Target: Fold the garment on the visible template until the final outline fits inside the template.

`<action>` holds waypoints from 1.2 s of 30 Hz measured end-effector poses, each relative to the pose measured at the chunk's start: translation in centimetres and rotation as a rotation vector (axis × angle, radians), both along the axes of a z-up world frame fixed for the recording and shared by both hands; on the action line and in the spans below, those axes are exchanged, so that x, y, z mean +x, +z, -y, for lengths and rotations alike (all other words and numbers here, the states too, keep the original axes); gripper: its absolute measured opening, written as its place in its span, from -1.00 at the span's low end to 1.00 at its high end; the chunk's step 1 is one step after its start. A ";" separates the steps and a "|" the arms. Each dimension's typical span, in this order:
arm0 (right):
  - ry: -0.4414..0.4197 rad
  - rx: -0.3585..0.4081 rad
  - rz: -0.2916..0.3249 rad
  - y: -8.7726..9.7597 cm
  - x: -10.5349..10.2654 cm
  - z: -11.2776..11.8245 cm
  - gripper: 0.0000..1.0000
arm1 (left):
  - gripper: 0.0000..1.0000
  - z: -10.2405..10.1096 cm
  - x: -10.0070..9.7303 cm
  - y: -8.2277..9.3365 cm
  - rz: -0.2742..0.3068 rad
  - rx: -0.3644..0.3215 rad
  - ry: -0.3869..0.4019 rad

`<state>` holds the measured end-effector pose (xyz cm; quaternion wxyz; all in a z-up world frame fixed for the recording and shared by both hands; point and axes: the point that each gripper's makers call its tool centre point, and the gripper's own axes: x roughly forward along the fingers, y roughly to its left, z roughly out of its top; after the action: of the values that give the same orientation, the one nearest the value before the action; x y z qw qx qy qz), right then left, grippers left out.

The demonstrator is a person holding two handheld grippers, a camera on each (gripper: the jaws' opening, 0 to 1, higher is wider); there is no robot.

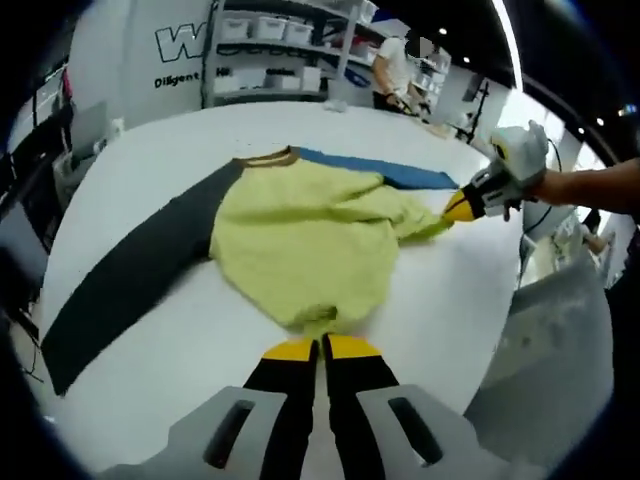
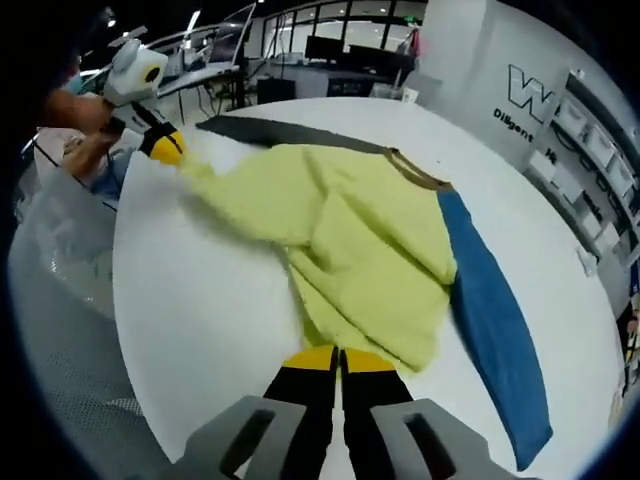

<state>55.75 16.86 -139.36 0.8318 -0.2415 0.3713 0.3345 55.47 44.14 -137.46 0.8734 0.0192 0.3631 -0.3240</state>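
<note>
Both grippers, left gripper [image 1: 320, 347] and right gripper [image 2: 338, 357], jaws pinched shut on sweatshirt [image 1: 305, 240] hem corners over white tabletop [image 1: 150, 390], mid-fold, probably carrying hem toward collar [image 1: 266, 157] next.

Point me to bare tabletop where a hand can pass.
Bare round white table beside the yellow-green sweater body, and far of the brown collar toward the shelves. Crowded: left gripper and right gripper at the sweater's edges.

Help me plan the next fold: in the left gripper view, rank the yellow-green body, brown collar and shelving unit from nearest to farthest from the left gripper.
1. Yellow-green body: its hem lies at the left gripper, mid-table.
2. Brown collar: at the garment's far end.
3. Shelving unit: beyond the table, against the back wall.
</note>
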 end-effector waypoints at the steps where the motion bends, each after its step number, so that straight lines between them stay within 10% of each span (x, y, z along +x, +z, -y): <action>1: 0.003 -0.001 0.008 0.4 0.1 0.1 -1.00 | -0.99 -0.4 0.5 0.5 0.005 -0.015 0.020; 9: 0.025 -0.014 0.070 3.2 0.5 1.2 -1.00 | -1.00 -4.2 3.0 2.9 0.027 -0.057 0.132; 17: 0.027 -0.005 0.078 4.0 -0.1 1.8 -1.00 | -1.00 -6.7 2.1 1.3 -0.018 -0.048 0.188; 36: -0.016 0.016 0.012 2.4 -2.2 2.9 -1.00 | -0.81 -1.5 -4.5 -4.0 -0.008 0.057 -0.141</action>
<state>53.54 13.97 -136.99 0.8387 -0.2337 0.3654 0.3294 50.93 45.68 -141.44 0.8461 0.0683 0.3734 -0.3743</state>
